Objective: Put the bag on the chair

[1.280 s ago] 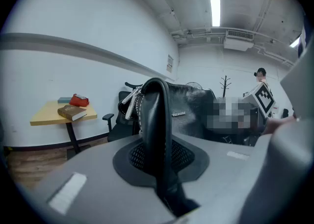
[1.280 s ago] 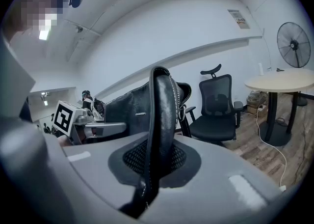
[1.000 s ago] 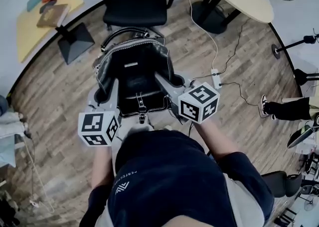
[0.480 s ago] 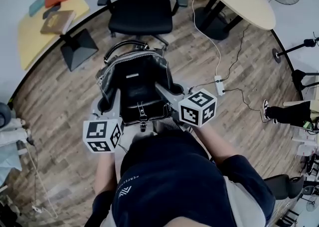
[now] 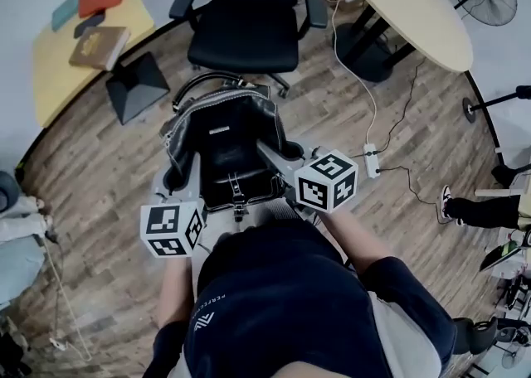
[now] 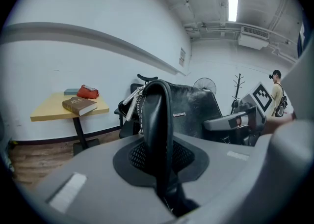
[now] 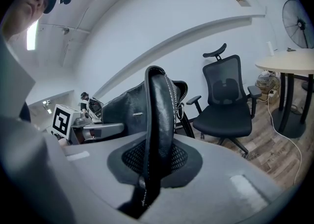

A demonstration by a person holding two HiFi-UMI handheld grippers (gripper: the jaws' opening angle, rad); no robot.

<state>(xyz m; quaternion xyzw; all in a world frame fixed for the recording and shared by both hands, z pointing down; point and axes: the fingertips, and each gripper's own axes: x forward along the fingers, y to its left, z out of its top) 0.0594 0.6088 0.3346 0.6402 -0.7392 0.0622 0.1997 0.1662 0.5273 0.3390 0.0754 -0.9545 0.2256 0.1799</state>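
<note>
Little floor (image 5: 332, 132) between bag (image 5: 224, 140) and chair (image 5: 247, 32), seemingly.

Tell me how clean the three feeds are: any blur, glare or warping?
Head view: evenly lit and sharp, floor planks curve toward the edges. Left gripper view: heavy fisheye, black corners, ceiling light blown out, bag edge near the lens soft. Right gripper view: same warp, chair crisp.

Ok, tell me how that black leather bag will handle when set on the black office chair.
The black leather bag seems stiff: held only by its edges, it holds its shape. It's bulky with metal trim, so likely hefty. Its glossy leather may slide on the black office chair.
</note>
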